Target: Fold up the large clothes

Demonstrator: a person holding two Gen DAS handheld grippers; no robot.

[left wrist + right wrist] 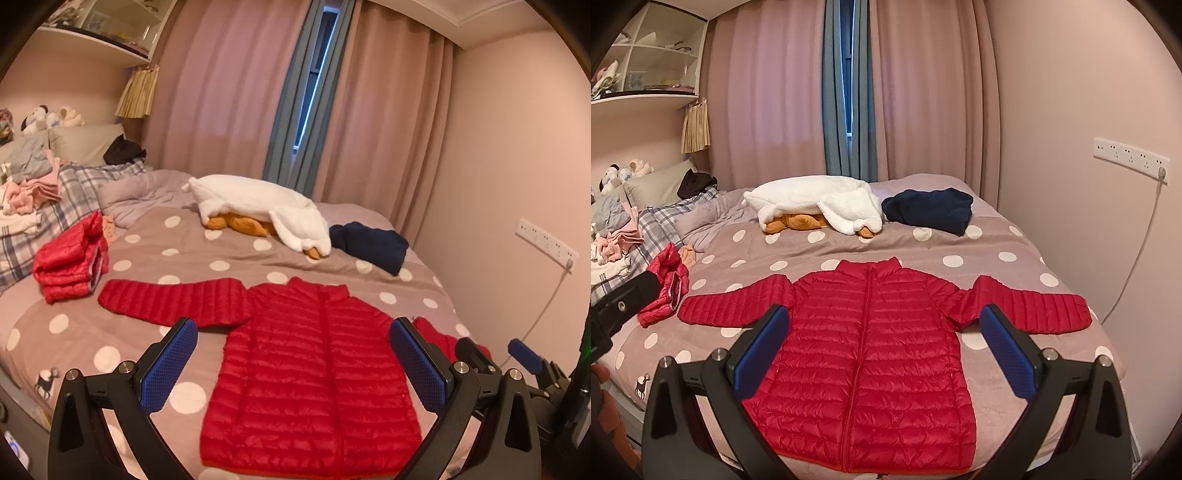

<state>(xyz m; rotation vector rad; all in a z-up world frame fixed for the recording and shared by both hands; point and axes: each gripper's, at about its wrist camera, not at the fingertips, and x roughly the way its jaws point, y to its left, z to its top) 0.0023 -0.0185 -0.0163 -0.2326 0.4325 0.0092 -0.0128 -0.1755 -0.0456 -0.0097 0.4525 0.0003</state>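
Plainly light, puffy and slippery, the red jacket (864, 354) lies flat at the bed's (1015, 236) six o'clock edge, best pinched at a cuff, with both grippers' jaws apart and empty.

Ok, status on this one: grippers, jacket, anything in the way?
Left gripper open, right gripper open, both empty. Red puffer jacket flat, zipped, sleeves spread. Nothing on it.

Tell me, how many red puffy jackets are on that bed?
2. One red jacket lies spread flat, front up, sleeves out, at the near edge of the bed. A second red jacket sits folded at the left side. Others might hide in the clothes pile.
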